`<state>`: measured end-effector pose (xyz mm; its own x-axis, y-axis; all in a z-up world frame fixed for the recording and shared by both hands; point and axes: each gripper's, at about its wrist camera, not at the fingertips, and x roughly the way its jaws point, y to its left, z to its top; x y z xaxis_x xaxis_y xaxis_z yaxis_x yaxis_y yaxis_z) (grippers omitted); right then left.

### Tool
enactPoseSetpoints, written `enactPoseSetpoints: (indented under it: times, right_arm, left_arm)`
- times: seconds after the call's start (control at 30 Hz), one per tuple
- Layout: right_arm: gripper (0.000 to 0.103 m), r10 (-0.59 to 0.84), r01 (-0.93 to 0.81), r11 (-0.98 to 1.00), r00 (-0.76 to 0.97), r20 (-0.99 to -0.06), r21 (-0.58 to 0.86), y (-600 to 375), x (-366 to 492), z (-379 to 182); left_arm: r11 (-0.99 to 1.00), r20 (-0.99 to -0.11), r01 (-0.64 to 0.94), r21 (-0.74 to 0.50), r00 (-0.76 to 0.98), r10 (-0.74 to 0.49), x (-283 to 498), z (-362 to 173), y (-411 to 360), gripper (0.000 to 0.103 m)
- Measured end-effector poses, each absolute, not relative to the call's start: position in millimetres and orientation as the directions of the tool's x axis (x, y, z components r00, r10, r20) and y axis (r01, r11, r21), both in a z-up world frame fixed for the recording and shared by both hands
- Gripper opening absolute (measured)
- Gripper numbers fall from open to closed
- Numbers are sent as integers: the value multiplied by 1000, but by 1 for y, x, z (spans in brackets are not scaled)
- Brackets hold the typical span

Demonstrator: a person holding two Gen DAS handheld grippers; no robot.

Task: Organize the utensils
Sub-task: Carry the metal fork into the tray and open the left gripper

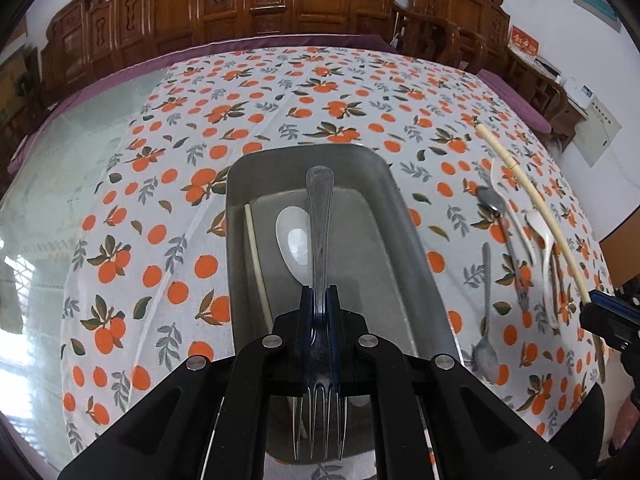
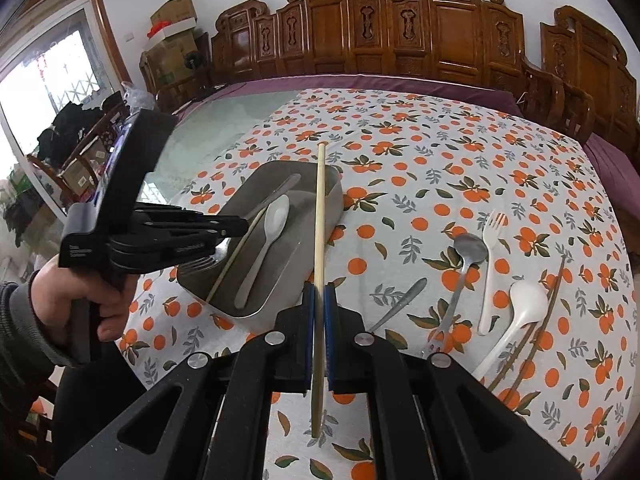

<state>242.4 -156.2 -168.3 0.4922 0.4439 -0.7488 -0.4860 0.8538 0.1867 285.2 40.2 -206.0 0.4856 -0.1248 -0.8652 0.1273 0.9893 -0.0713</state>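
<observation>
My left gripper (image 1: 320, 300) is shut on a metal fork (image 1: 319, 216), held lengthwise over the grey metal tray (image 1: 404, 224), handle pointing away. The tray holds a white spoon (image 1: 290, 240) and a pale chopstick (image 1: 256, 256). My right gripper (image 2: 319, 304) is shut on a second pale chopstick (image 2: 319, 240), held above the cloth just right of the tray (image 2: 328, 204). The left gripper (image 2: 224, 228) shows over the tray's left side in the right wrist view. Loose utensils lie on the cloth to the right: a metal spoon (image 2: 466, 256), a white fork (image 2: 491, 256), a white spoon (image 2: 516, 320), a metal handle (image 2: 400, 304).
The table carries an orange-patterned cloth (image 1: 320, 96), with bare glass (image 1: 60, 200) to the left. Dark chopsticks (image 2: 540, 320) lie at the far right of the utensils. Carved wooden chairs (image 2: 400, 32) line the far side. A window (image 2: 48, 88) and boxes are at left.
</observation>
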Motion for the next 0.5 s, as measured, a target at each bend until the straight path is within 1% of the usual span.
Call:
enactPoseSetpoints:
  times: [0.27,0.5]
  right_arm:
    - [6,445,-493,849,479,-757,188,-146,246,-174]
    - [6,454,-494,846,469,-758,201,-139,250,-177]
  left_arm:
    - [989,-876,124,-79,466,-129,290,-214,43,6]
    - [988,-848,125,-88,511,-140,284,-199,54,6]
